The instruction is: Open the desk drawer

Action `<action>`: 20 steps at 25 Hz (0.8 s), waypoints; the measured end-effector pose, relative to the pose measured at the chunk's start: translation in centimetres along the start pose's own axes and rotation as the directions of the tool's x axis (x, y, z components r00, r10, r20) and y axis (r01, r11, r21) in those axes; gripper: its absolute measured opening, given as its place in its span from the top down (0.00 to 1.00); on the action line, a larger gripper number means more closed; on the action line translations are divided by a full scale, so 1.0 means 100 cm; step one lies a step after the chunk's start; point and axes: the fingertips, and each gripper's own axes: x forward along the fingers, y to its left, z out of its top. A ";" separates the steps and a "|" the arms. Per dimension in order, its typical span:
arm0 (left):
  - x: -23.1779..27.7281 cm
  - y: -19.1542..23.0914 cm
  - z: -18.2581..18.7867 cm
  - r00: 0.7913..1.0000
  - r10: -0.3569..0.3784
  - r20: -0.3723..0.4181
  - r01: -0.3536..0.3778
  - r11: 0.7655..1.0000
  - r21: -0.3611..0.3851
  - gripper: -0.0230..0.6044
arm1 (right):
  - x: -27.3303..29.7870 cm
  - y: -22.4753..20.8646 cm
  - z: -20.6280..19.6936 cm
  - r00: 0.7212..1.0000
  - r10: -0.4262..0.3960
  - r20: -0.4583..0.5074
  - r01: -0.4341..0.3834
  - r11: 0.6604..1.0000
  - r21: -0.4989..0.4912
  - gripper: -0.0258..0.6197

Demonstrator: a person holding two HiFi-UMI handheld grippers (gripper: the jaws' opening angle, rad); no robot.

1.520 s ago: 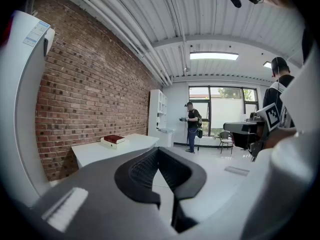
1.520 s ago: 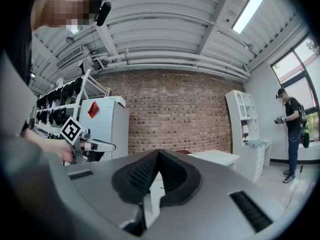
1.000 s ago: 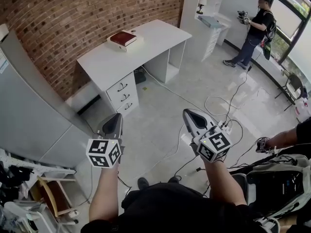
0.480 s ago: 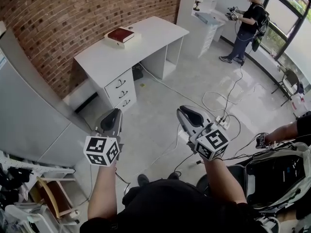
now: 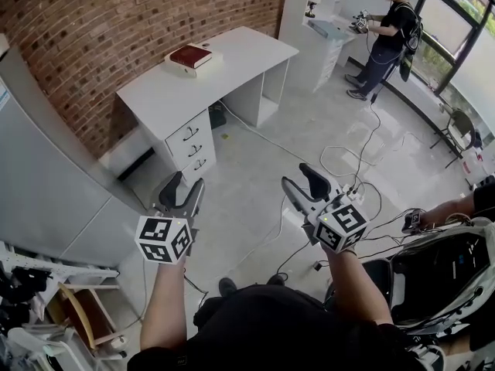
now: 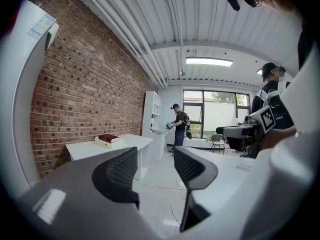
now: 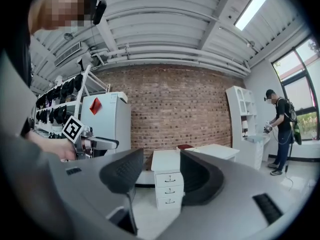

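A white desk [image 5: 232, 60] stands against the brick wall, with a stack of three drawers [image 5: 192, 149] under its left end. In the right gripper view the drawers [image 7: 167, 189] show straight ahead between the jaws, some way off. My left gripper [image 5: 184, 193] and right gripper [image 5: 303, 182] hover over the floor in front of the desk, well short of it. Both sets of jaws are opening, with nothing between them. The left gripper [image 6: 155, 166] points past the desk's side [image 6: 100, 146]; the right gripper [image 7: 157, 171] faces the drawer fronts.
A red book [image 5: 191, 56] lies on a white box on the desk. A tall grey cabinet [image 5: 46, 176] stands to the left. Cables [image 5: 348, 161] trail over the floor at right. A person [image 5: 383, 29] stands by a white shelf unit [image 5: 317, 22] at the back.
Both grippers' jaws, shut in the earlier frames, now stand apart. The hands have stayed about where they were.
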 end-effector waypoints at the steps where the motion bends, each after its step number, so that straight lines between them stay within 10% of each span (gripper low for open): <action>1: -0.001 0.001 -0.001 1.000 0.003 -0.001 -0.003 1.000 0.000 0.61 | 0.000 0.000 -0.002 1.000 0.001 -0.003 -0.001 1.000 0.004 0.64; 20: -0.083 0.077 -0.041 0.998 0.039 -0.040 -0.042 0.996 -0.075 0.47 | 0.043 0.087 -0.040 0.994 0.034 -0.106 -0.028 0.998 0.057 0.55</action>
